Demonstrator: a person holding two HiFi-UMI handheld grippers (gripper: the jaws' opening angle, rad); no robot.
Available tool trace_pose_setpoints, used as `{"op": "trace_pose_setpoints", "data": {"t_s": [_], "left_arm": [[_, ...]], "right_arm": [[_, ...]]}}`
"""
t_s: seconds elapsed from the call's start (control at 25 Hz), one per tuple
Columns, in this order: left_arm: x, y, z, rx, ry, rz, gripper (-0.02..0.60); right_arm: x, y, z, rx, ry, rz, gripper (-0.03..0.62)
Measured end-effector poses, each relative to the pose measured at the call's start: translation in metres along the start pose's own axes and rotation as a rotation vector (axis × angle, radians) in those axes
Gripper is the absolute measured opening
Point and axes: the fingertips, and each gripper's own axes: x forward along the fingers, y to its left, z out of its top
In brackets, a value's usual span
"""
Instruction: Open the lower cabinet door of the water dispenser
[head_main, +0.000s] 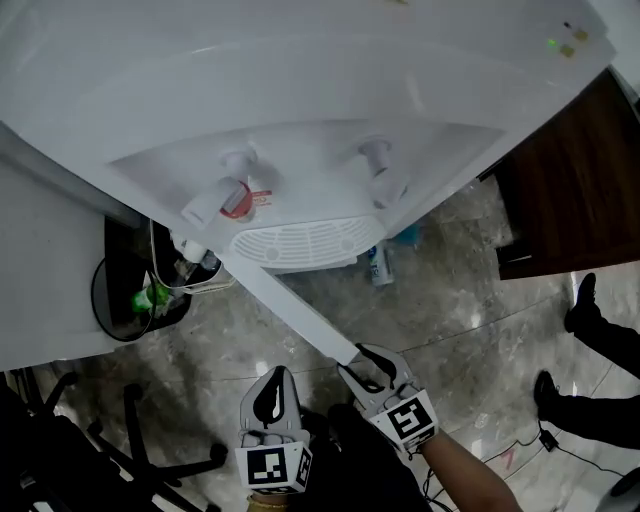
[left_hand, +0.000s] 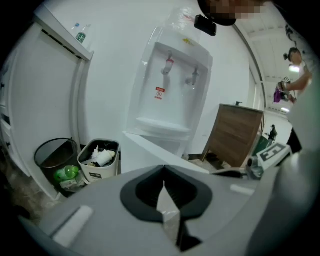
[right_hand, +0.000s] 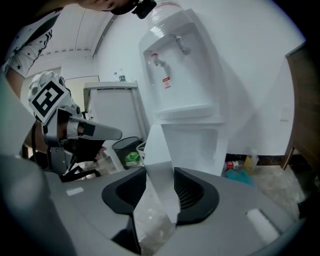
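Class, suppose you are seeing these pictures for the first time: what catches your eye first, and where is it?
The white water dispenser fills the top of the head view, with its lower cabinet door swung out toward the viewer. The right gripper has its jaws clamped on that door's free edge, while the left gripper sits beside it, jaws together and empty. A white waste bin stands on the floor left of the dispenser.

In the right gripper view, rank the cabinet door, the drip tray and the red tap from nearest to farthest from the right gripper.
1. The cabinet door: its free edge is clamped between the jaws of the right gripper.
2. The drip tray: beyond the door, on the ledge of the water dispenser.
3. The red tap: higher up, at the left of the recess.
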Motion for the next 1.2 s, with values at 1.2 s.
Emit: {"op": "trace_pose_setpoints", "data": {"t_s": [1.2], "left_arm": [[-0.108, 0.072, -0.004, -0.106, 0.015, 0.222, 0.008]], "right_arm": [[0.044, 0.147, 0.051, 0.256, 0.021, 0.185, 0.021]]}}
